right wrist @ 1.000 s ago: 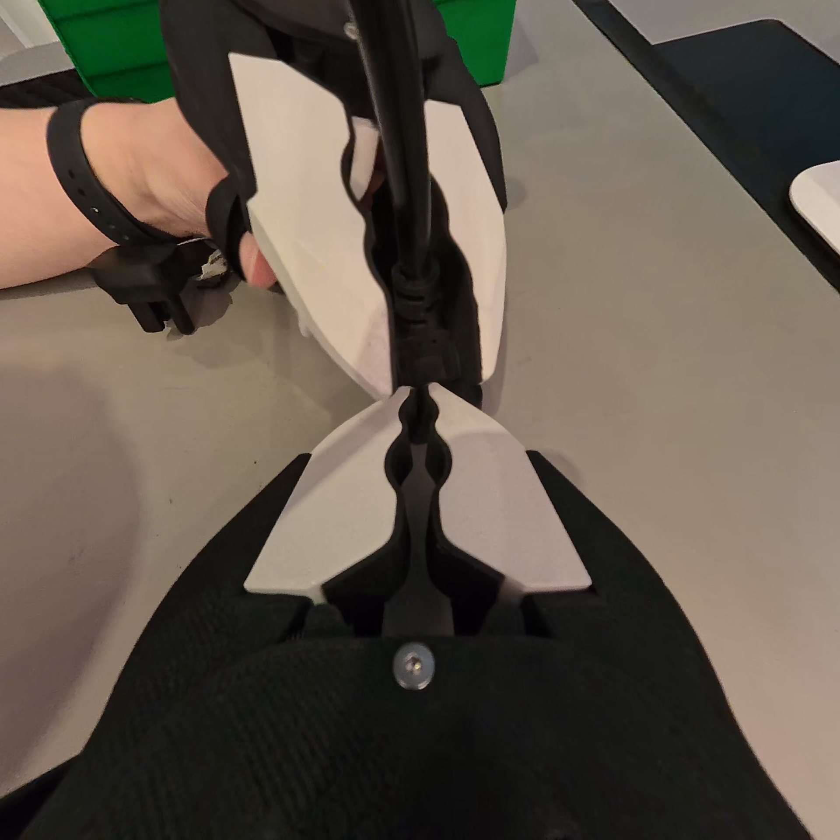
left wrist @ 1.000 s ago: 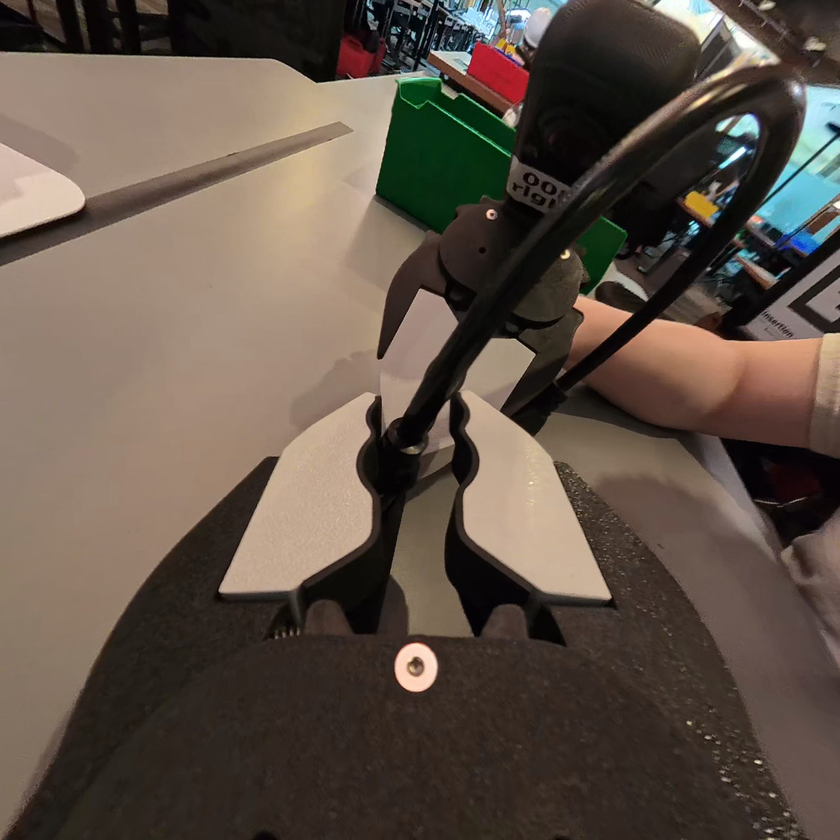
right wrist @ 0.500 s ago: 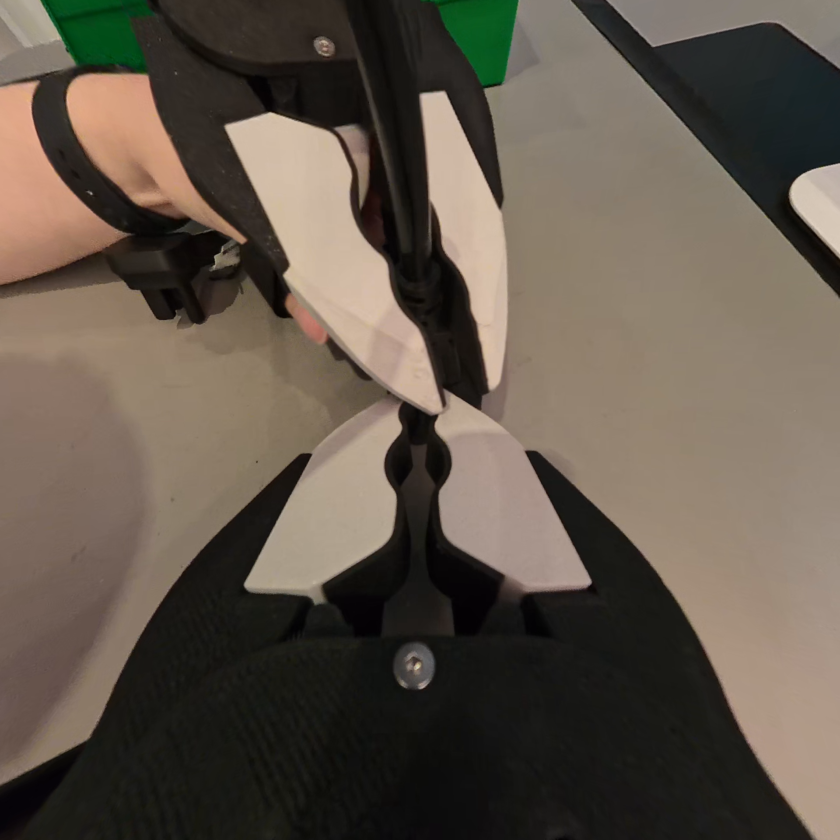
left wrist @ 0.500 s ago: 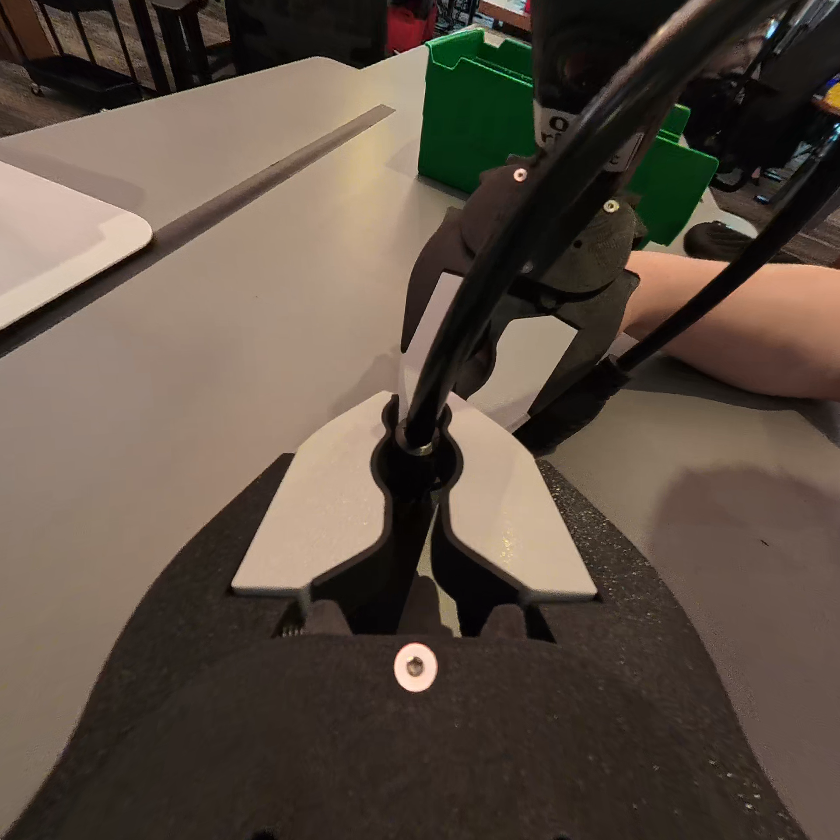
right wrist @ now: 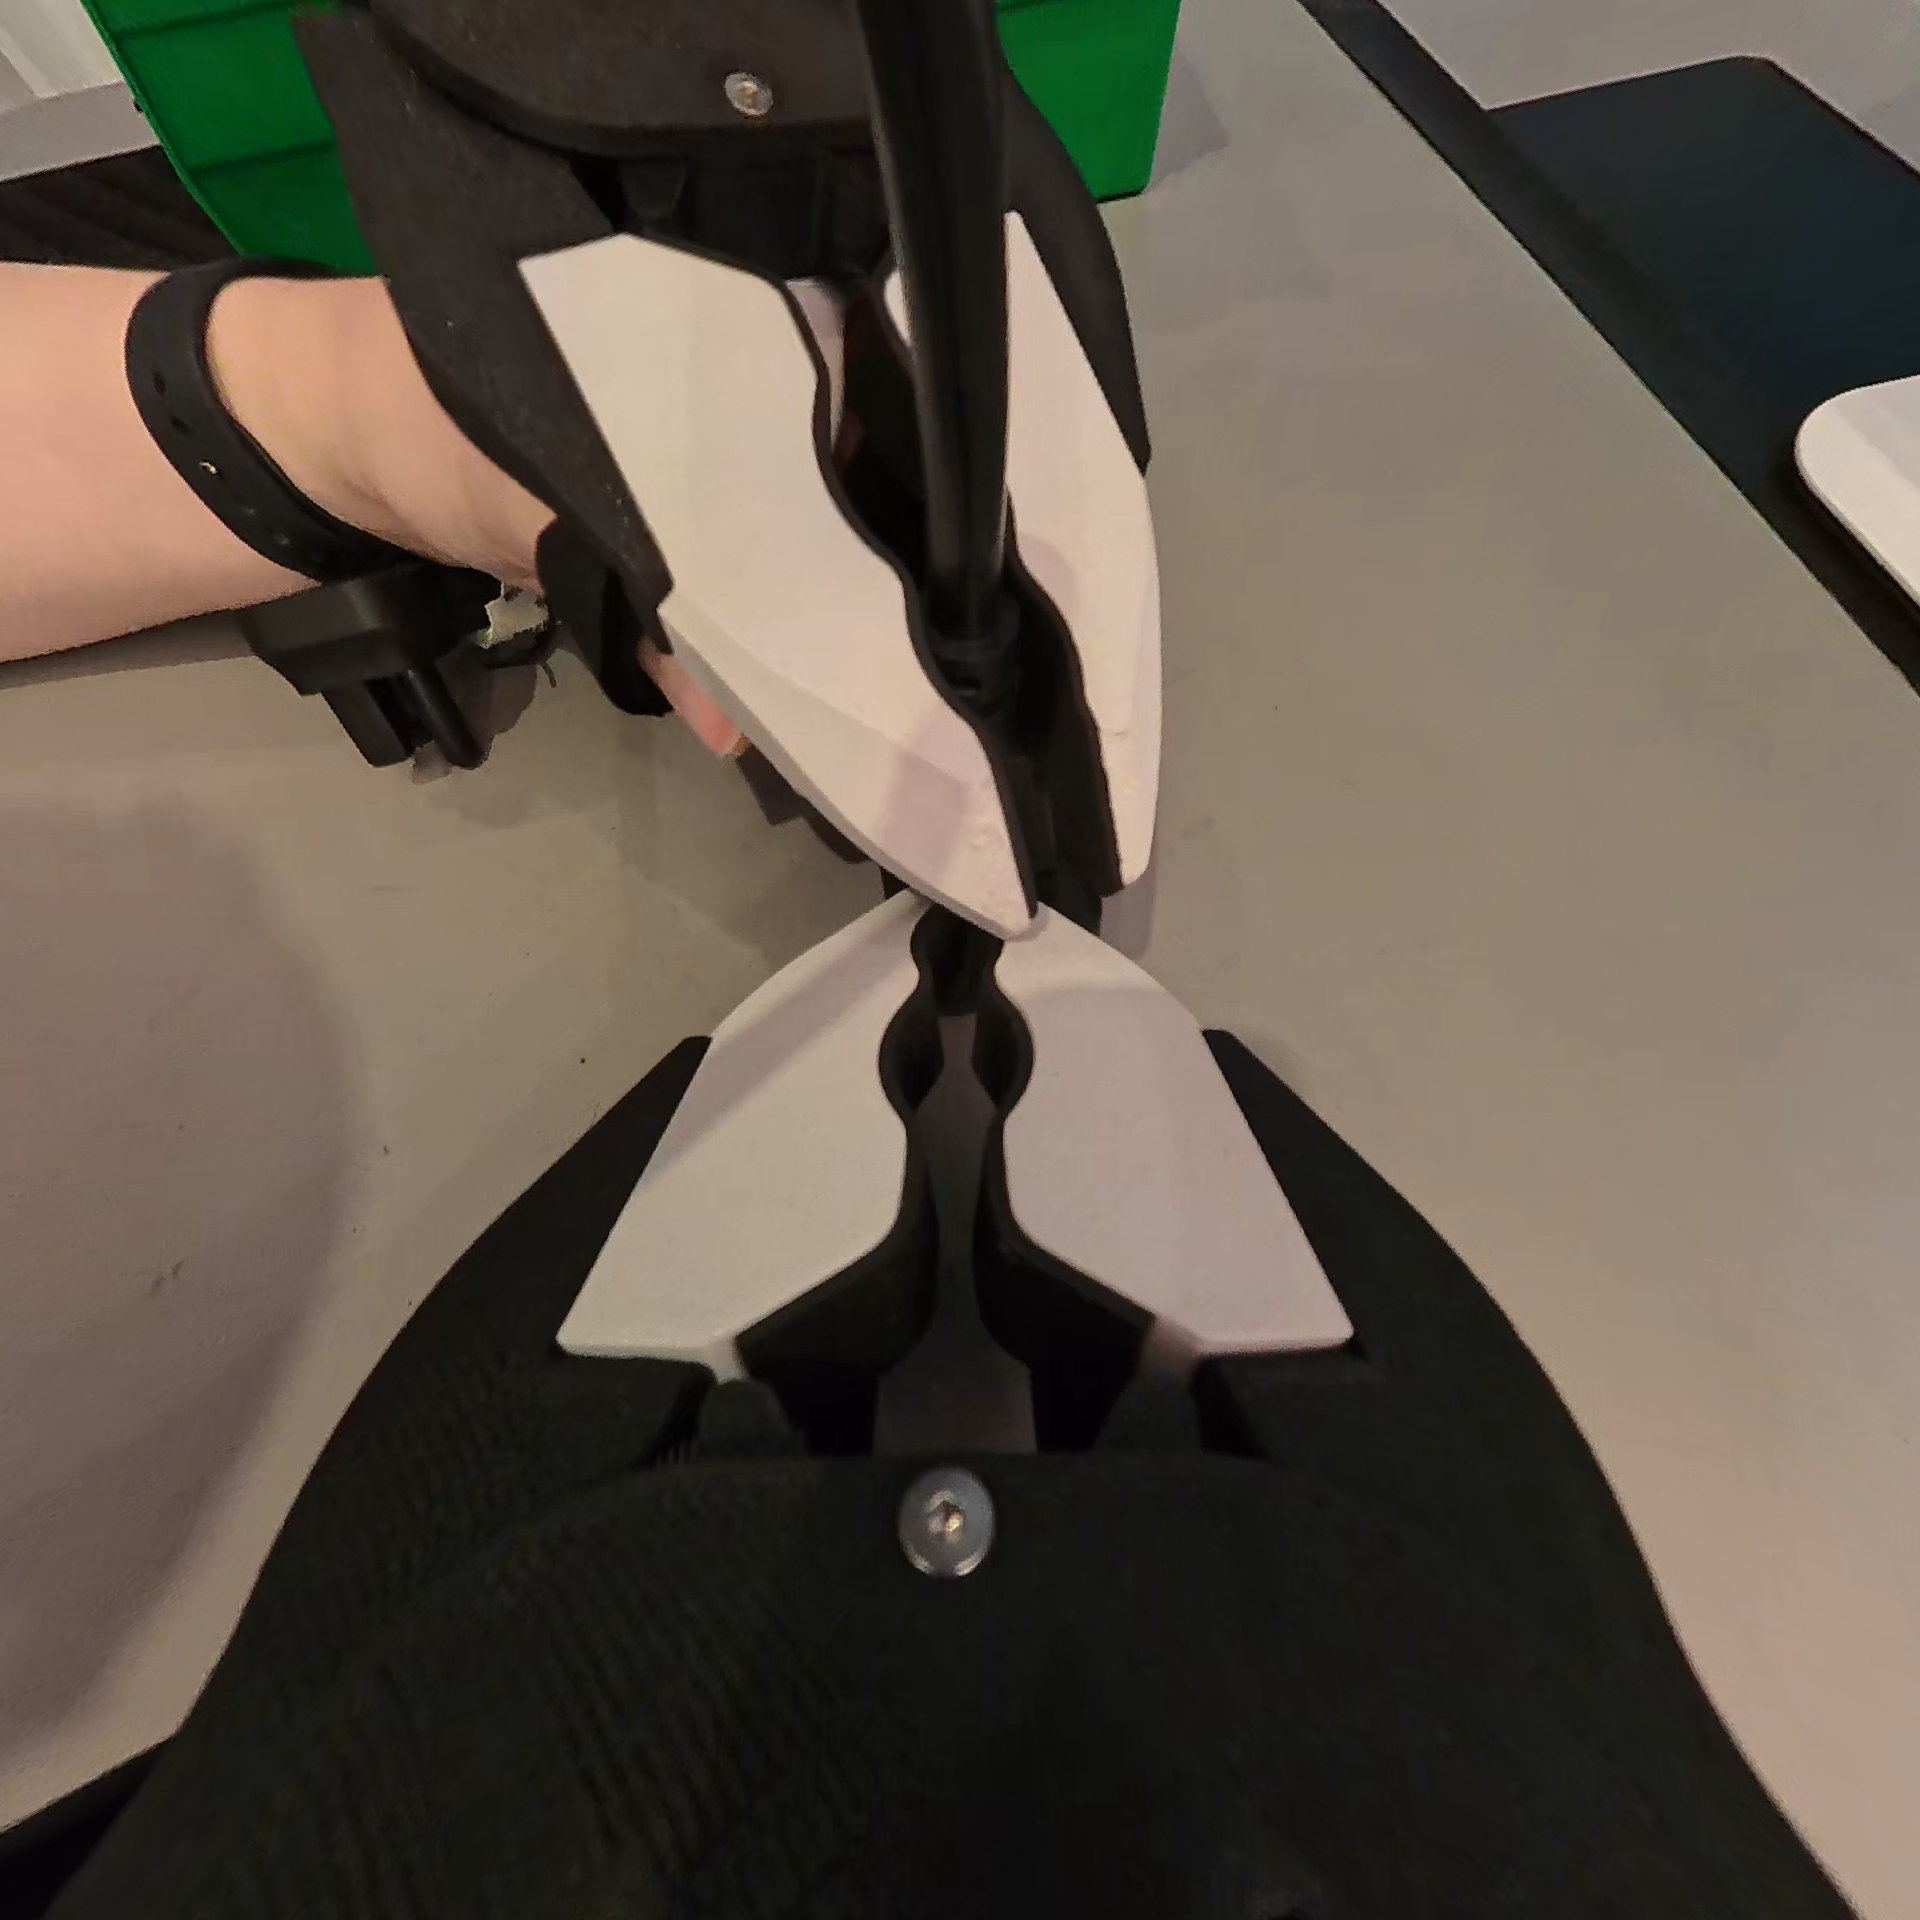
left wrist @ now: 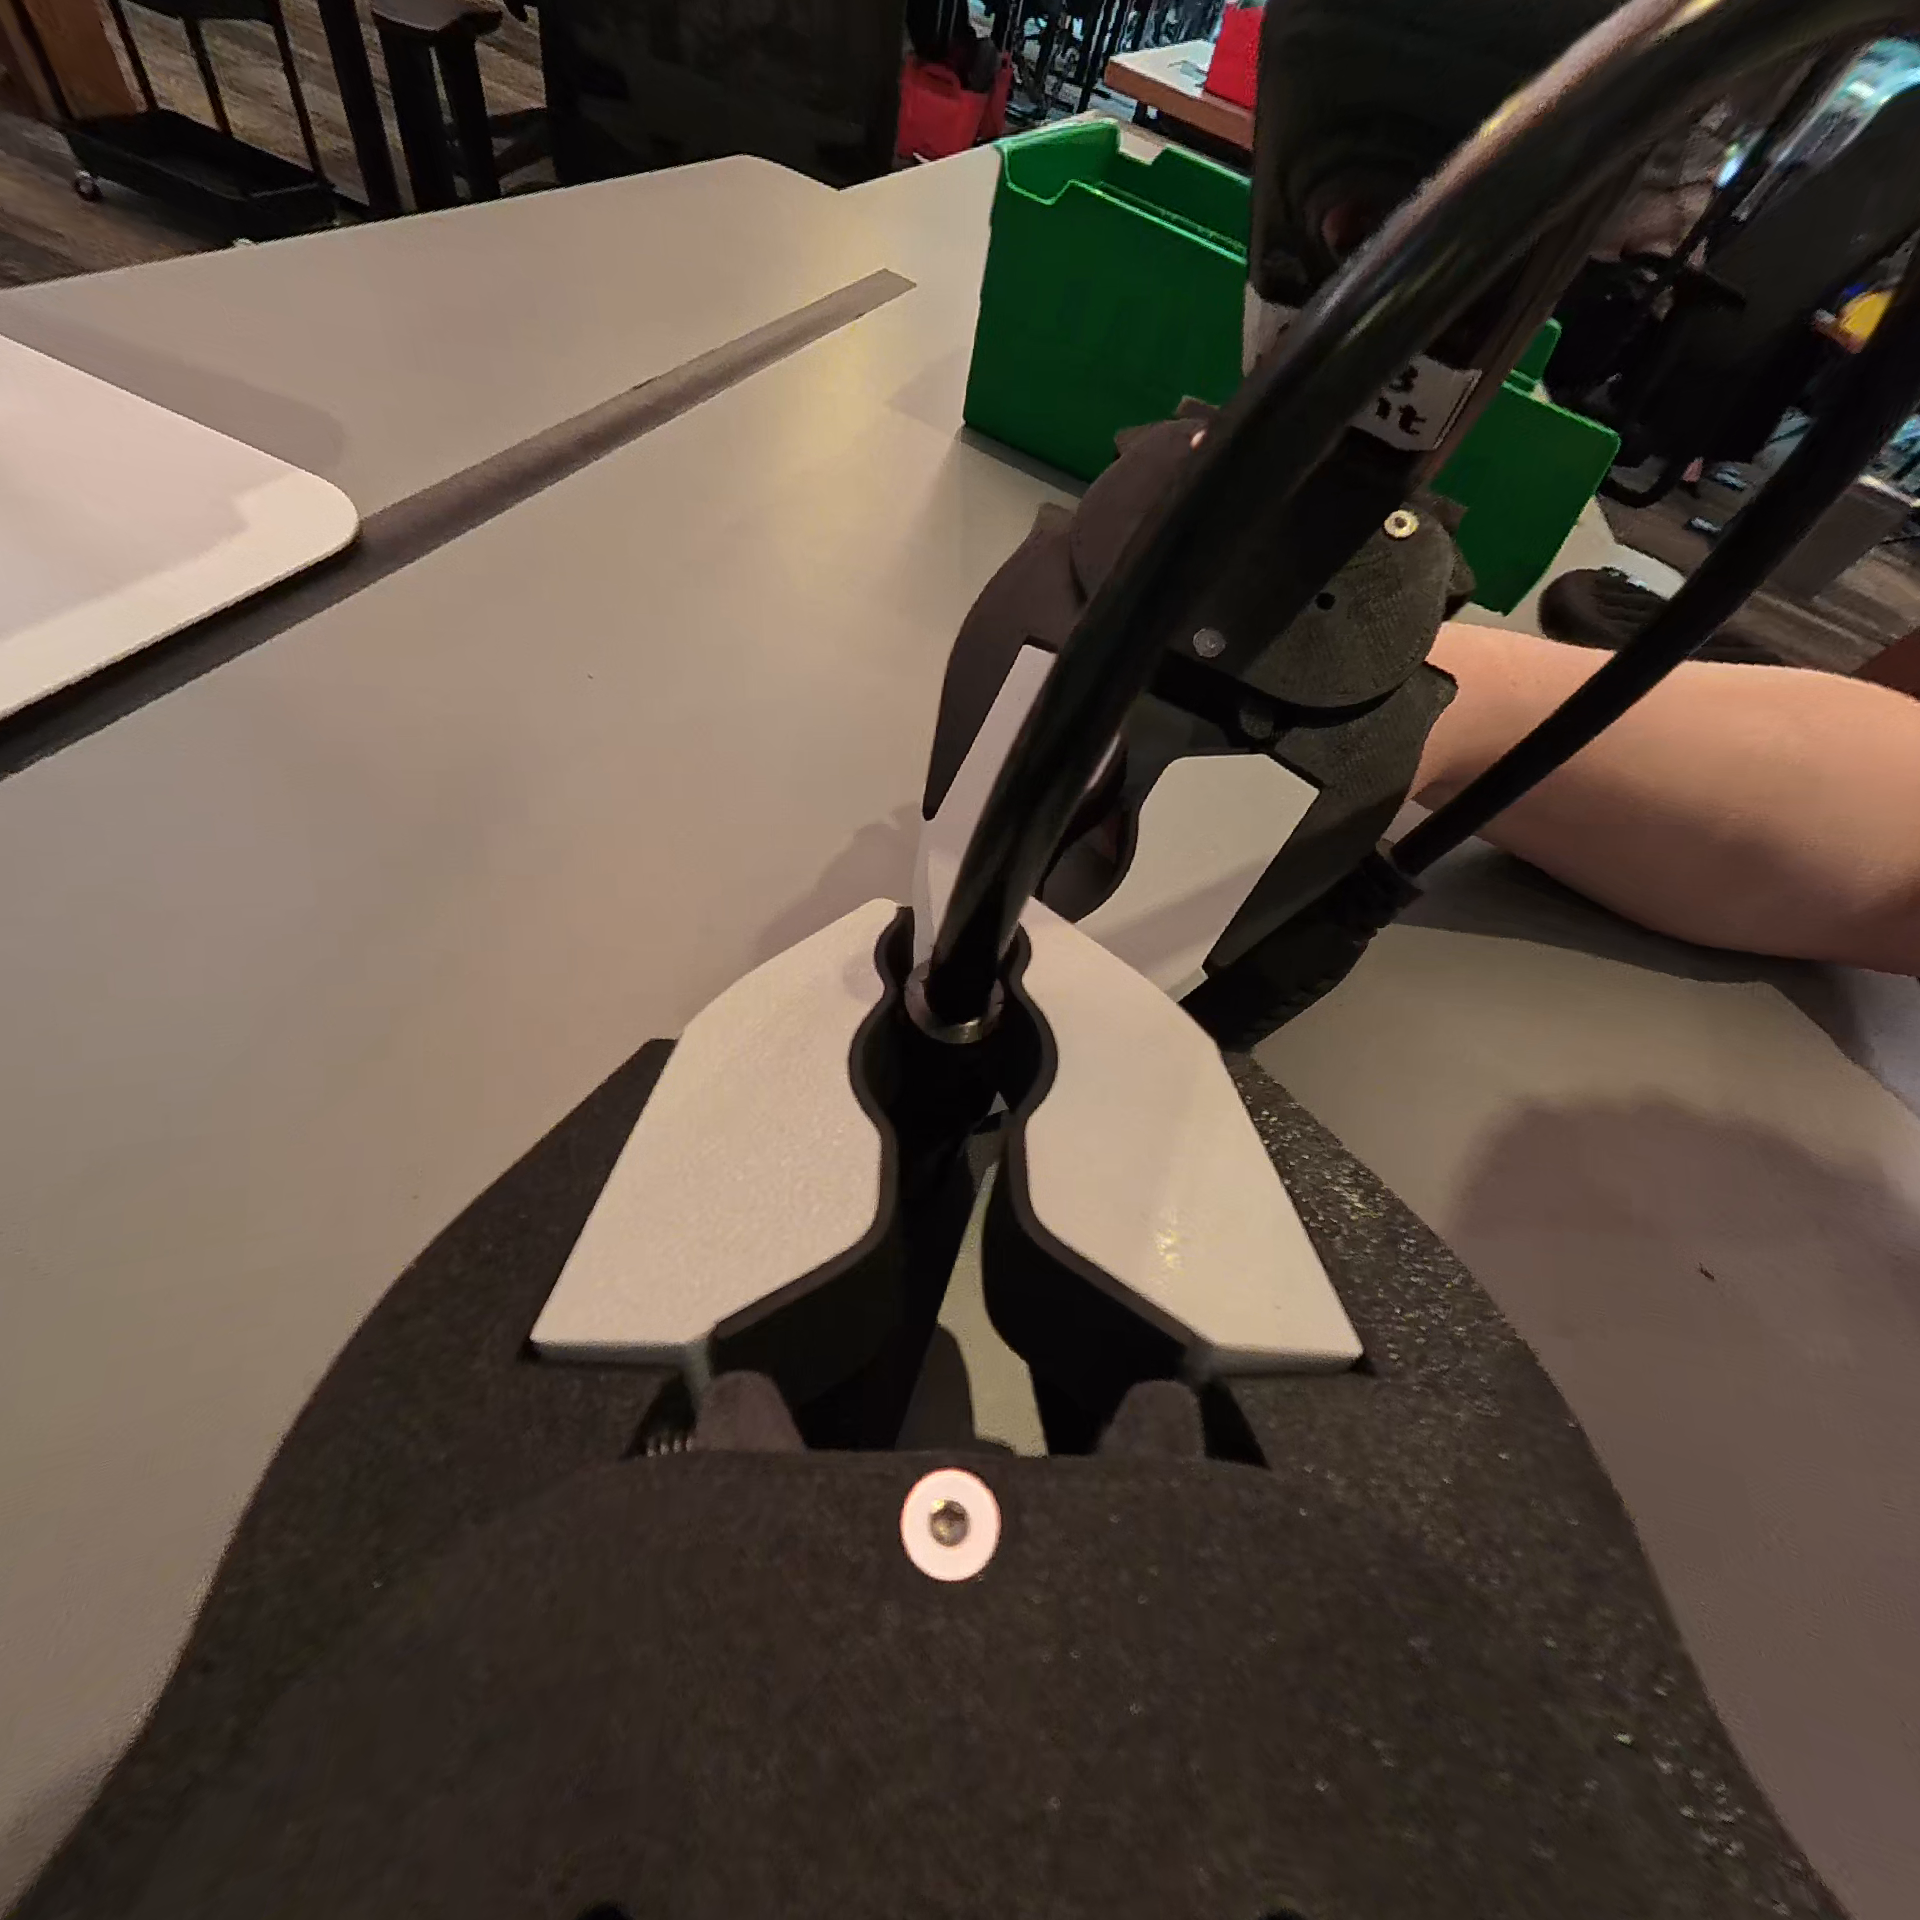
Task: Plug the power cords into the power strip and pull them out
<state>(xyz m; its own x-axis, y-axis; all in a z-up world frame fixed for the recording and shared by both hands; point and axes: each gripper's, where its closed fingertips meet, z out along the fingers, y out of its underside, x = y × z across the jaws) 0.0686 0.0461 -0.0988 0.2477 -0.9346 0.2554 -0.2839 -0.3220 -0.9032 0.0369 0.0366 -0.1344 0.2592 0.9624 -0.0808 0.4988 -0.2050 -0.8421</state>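
While the left gripper pinches the black cord, the right gripper clamps its tip.

Green bin blocks ahead; bare table leftward.

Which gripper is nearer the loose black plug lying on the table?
Left, as far as I can tell. The left gripper hangs right beside the plug; the right gripper sits farther back, tips meeting the left's.
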